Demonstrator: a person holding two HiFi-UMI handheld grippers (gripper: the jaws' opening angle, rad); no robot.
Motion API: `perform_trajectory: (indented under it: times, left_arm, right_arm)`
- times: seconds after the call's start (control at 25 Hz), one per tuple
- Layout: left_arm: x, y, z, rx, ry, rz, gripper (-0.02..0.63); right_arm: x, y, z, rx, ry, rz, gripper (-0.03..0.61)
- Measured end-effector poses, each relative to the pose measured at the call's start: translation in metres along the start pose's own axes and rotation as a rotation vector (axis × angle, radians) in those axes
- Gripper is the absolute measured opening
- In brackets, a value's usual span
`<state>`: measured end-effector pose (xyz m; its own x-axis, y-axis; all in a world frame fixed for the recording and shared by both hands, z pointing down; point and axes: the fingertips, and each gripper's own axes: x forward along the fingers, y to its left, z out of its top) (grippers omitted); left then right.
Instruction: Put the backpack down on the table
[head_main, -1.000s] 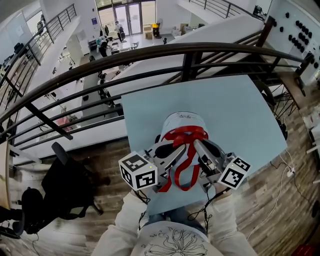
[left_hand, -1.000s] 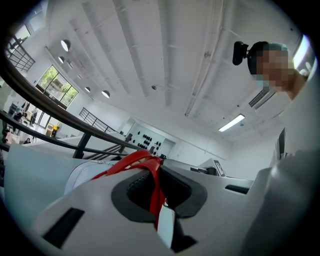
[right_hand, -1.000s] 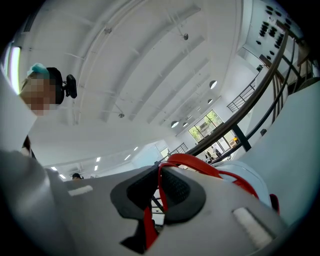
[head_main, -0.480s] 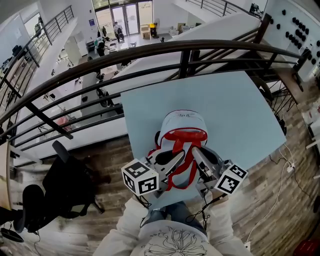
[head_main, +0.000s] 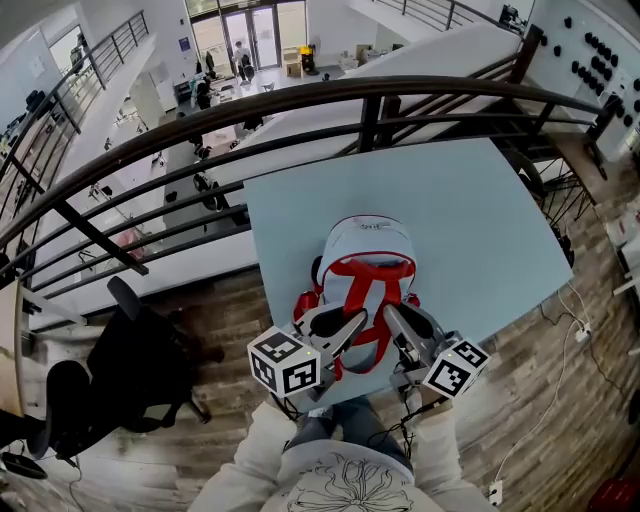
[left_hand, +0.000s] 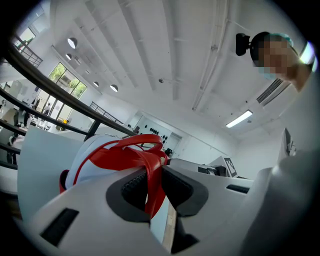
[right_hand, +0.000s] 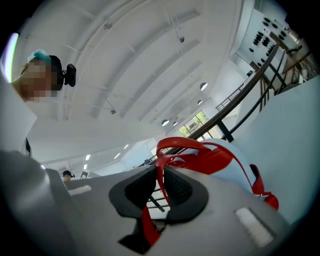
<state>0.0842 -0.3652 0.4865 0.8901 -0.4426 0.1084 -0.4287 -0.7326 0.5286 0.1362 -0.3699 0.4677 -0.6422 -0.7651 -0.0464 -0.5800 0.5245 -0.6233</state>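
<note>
The backpack (head_main: 365, 250), pale with red straps (head_main: 372, 295), rests on the light blue counter (head_main: 470, 210), so the putting down is, in my judgement, almost finished and the step in hand is the release. The left gripper (head_main: 357, 321) and the right gripper (head_main: 389, 312) sit close together at the straps. The jaws of both have just been opening. In each gripper view one red strap runs between the dark pads, but the pads stand a little apart and seem not to press on it any more.

The next move calls for opening a little wider and drawing both grippers back toward the person, so that the straps slip out and do not catch on a pad and drag the bag.

The backpack lies near the counter's near corner, close to the edge on the person's side and to the left edge. Beyond the far edge runs a dark railing (head_main: 300, 105). To the right and behind the bag the counter has much free surface.
</note>
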Motion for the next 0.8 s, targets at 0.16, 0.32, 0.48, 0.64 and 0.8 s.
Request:
perform_trajectory:
  times: [0.16,0.32,0.48,0.64,0.8]
  left_arm:
    - [-0.006,0.001,-0.010,-0.003,0.017,0.017,0.057]
    - [-0.010,0.002,-0.017,-0.016,0.016,0.044,0.077]
    - [-0.013,0.004,-0.019,-0.029,0.009,0.067,0.102]
    - [-0.017,0.005,-0.012,-0.024,-0.017,0.101,0.138]
    - [-0.023,0.003,0.006,0.021,-0.056,0.135,0.138]
  right_arm:
    - [-0.005,-0.004,-0.009,0.014,0.002,-0.040,0.064]
    - [-0.013,-0.010,-0.016,0.023,0.006,-0.089,0.097]
    - [-0.020,-0.014,-0.017,0.010,0.010,-0.121,0.152]
    - [-0.024,-0.012,-0.007,-0.037,-0.007,-0.157,0.153]
    - [-0.024,-0.005,0.009,-0.124,-0.031,-0.184,0.153]
